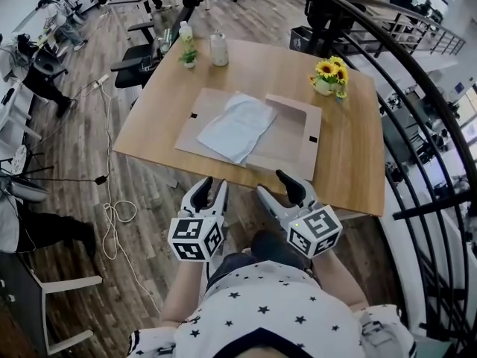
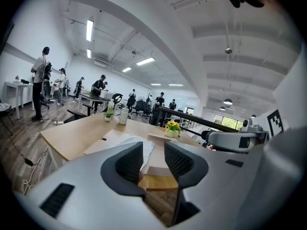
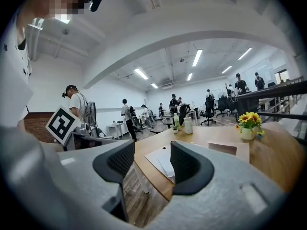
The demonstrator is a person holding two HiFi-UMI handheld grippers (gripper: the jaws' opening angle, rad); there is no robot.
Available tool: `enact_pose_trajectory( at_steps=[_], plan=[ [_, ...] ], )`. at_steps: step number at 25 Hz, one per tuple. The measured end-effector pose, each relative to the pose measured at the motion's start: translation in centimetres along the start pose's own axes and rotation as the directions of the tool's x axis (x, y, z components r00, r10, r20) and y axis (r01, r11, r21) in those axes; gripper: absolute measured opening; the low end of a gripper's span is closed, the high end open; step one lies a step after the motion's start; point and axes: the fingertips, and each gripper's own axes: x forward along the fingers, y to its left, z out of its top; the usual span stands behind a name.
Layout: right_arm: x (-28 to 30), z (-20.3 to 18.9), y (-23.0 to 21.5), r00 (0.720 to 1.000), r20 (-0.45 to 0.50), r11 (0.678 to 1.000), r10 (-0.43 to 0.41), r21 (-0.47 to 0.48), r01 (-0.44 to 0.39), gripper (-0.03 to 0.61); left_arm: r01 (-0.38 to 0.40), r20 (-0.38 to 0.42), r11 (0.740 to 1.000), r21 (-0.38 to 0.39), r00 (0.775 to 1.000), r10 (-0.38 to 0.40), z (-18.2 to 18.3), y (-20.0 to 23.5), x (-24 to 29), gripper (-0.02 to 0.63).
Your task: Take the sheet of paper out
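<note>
A white sheet of paper (image 1: pixel 237 127) lies a little crumpled across an opened flat brown cardboard folder (image 1: pixel 289 136) in the middle of the wooden table (image 1: pixel 350 155). Both grippers hang short of the table's near edge, above the person's lap. My left gripper (image 1: pixel 211 189) is open with nothing between its fingers, and so is my right gripper (image 1: pixel 273 186). In the left gripper view the left gripper (image 2: pixel 153 159) points at the paper (image 2: pixel 128 140) from low down. In the right gripper view the right gripper (image 3: pixel 152 161) frames the paper (image 3: pixel 161 163) and the table edge.
A pot of sunflowers (image 1: pixel 330 77) stands at the table's far right. A bottle (image 1: pixel 185 32), a small plant (image 1: pixel 189 57) and a white can (image 1: pixel 218 48) stand at the far left. A black railing (image 1: pixel 421 133) curves along the right. A cable (image 1: pixel 112 209) lies on the floor at left.
</note>
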Motion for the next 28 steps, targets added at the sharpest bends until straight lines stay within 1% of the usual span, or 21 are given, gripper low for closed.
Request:
enact_pose_trajectory(
  at_steps=[5,11,24,28],
  plan=[
    [1.0,-0.5,-1.5,1.0,-0.019,1.0,-0.009,0.008,0.009,0.216,-0.018,-0.006,1.0,-0.012,1.0,0.018,0.2,1.6,2.0,0.133],
    [3.4,-0.4,-3.9,1.0,-0.024,1.0,-0.005,0.019,0.006,0.216,-0.019,-0.038,1.0,0.016,0.999,0.019,0.7,3.3,5.7,0.133],
    [11.2,2.1,-10.9,0.999,-0.047,1.0,-0.005,0.028,0.007,0.216,-0.016,-0.104,0.999,0.046,0.994,0.021,3.3,8.1,16.3,0.133],
    [13.3,2.4,-12.5,0.998,-0.063,1.0,-0.006,0.029,0.008,0.216,-0.01,-0.143,0.998,0.055,0.99,0.017,3.1,9.8,19.5,0.133]
  ],
)
